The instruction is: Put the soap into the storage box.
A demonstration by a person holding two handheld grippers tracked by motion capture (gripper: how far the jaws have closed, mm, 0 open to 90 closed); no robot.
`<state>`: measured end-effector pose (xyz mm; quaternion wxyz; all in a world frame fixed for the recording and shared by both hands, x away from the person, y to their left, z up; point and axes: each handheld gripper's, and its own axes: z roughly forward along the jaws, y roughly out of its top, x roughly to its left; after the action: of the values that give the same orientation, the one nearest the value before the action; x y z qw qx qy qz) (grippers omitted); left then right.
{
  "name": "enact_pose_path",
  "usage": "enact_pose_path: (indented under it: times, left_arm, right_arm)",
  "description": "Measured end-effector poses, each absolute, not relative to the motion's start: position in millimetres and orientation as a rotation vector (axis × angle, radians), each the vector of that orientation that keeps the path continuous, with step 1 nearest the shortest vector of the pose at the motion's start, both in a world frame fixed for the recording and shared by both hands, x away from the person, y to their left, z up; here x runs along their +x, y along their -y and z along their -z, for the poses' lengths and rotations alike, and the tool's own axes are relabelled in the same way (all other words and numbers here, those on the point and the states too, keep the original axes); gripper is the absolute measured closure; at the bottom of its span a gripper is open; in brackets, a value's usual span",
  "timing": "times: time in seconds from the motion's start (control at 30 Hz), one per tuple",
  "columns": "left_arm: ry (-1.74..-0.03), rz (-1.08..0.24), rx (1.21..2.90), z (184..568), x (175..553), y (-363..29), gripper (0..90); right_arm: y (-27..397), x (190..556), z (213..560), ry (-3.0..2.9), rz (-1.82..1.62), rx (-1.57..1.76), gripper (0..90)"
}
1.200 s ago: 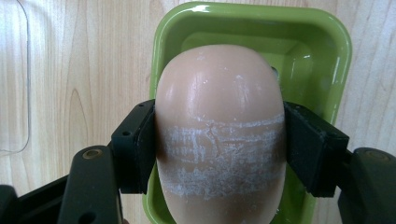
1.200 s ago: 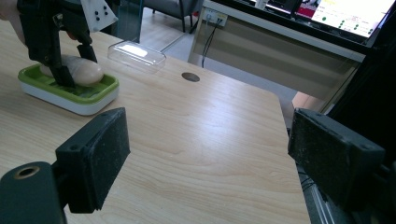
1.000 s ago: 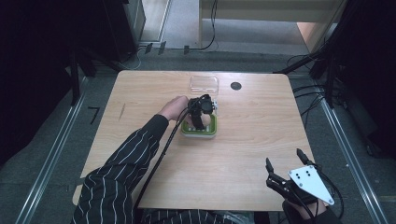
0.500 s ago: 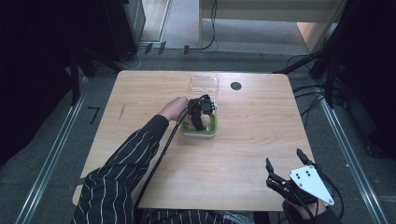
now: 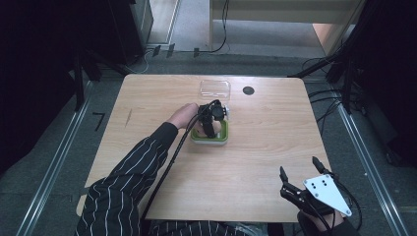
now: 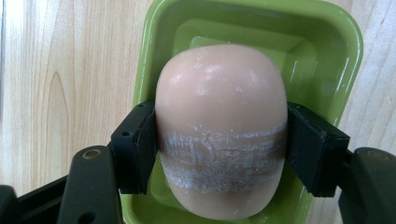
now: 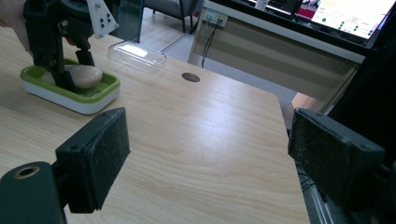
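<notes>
A pale pink bar of soap (image 6: 220,128) lies in a green soap dish (image 6: 336,51) with a white base (image 7: 65,103) near the table's middle. My left gripper (image 5: 210,120) points down into the dish (image 5: 222,136), shut on the soap, with its black pads (image 6: 140,144) pressing on both sides of it. In the right gripper view the soap (image 7: 86,75) rests low in the dish between those jaws. My right gripper (image 5: 299,173) sits at the table's near right corner, open, with nothing between its pads (image 7: 100,149).
A clear plastic lid (image 5: 215,88) lies just behind the dish, and a round dark hole (image 5: 248,90) is in the tabletop (image 5: 147,108) to its right. The person's striped sleeve (image 5: 133,182) crosses the near left. Cables and dark frames ring the table.
</notes>
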<state>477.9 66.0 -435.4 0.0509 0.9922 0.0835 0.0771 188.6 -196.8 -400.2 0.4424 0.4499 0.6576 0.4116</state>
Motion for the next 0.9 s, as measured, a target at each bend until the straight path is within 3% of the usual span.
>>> enact_pose_path:
  times: [0.33,0.57,0.9]
  left_arm:
    - [-0.27,-0.258,3.01,430,476,-64,28.7]
    - [-0.362,-0.234,2.994,421,474,-67,13.7]
    - [-0.524,-0.234,2.945,402,464,-84,8.6]
  right_arm:
    - [197,189,400,-1.633,-1.021,1.116,13.4]
    - [197,189,400,-1.633,-1.023,1.119,13.4]
    - [197,188,400,-1.63,-1.022,1.112,13.5]
